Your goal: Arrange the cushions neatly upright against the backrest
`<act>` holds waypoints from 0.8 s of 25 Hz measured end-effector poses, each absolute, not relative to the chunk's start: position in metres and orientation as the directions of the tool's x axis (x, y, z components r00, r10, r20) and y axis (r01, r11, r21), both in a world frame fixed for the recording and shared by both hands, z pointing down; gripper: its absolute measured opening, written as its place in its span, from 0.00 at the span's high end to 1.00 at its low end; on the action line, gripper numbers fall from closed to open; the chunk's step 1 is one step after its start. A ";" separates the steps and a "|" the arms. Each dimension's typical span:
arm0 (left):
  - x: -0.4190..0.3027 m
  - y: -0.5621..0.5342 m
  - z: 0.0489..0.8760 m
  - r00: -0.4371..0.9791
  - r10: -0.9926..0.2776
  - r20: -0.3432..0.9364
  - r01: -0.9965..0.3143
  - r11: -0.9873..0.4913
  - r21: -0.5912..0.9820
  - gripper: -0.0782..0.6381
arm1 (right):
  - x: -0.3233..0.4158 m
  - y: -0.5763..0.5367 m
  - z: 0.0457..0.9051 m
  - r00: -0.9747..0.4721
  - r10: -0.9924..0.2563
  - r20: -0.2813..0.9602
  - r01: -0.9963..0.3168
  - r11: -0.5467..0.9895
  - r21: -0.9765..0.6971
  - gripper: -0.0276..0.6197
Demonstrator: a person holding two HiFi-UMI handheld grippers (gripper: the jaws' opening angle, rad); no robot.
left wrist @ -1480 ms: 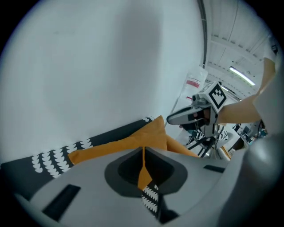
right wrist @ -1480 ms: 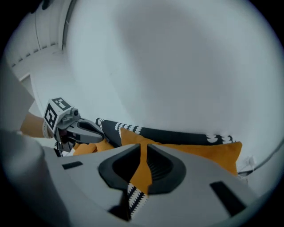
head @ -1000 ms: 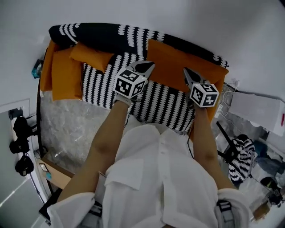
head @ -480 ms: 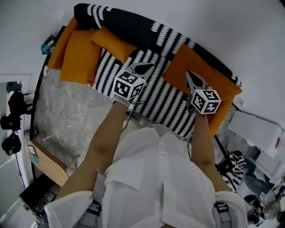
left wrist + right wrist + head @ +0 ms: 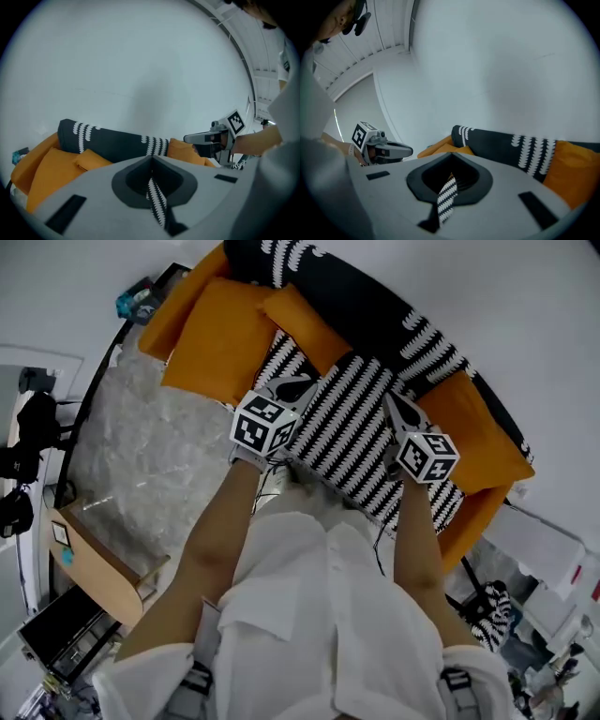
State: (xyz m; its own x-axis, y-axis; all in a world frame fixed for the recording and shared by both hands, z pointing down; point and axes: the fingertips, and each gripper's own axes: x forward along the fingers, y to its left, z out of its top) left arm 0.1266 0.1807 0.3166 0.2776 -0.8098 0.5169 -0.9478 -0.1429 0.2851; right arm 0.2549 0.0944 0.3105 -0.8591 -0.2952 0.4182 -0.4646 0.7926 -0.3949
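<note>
A black-and-white striped cushion (image 5: 361,432) hangs in front of the sofa, held by its near edge. My left gripper (image 5: 291,390) is shut on its left corner, and striped fabric (image 5: 157,201) shows pinched between the jaws of the left gripper (image 5: 151,161). My right gripper (image 5: 398,411) is shut on the right corner, with fabric (image 5: 446,197) caught in the right gripper (image 5: 451,171). A large orange cushion (image 5: 216,343) and a small orange cushion (image 5: 305,329) lie at the sofa's left. Another orange cushion (image 5: 478,437) sits at the right. The dark patterned backrest (image 5: 375,306) runs behind them.
A shiny crinkled sheet (image 5: 141,456) covers the floor to the left. A wooden box (image 5: 94,559) stands at the lower left, with dark camera gear (image 5: 23,442) at the left edge. Cluttered items (image 5: 525,615) sit at the lower right. A white wall rises behind the sofa.
The head view has swung, so the sofa now runs diagonally. Both grippers stay clamped on the striped cushion, which has come away from the left orange cushions toward the sofa's right.
</note>
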 end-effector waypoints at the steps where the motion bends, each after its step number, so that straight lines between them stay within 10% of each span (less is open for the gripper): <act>1: 0.109 0.189 0.316 0.267 -0.810 0.522 -0.950 -0.130 0.283 0.87 | 0.235 0.101 0.309 -0.866 -0.283 0.413 -0.453 0.794 -0.405 0.94; 20: -0.105 0.285 0.331 0.023 -0.809 0.588 -0.930 0.198 0.309 0.87 | -0.027 0.143 0.325 -0.863 0.066 0.502 -0.149 0.915 -0.376 0.93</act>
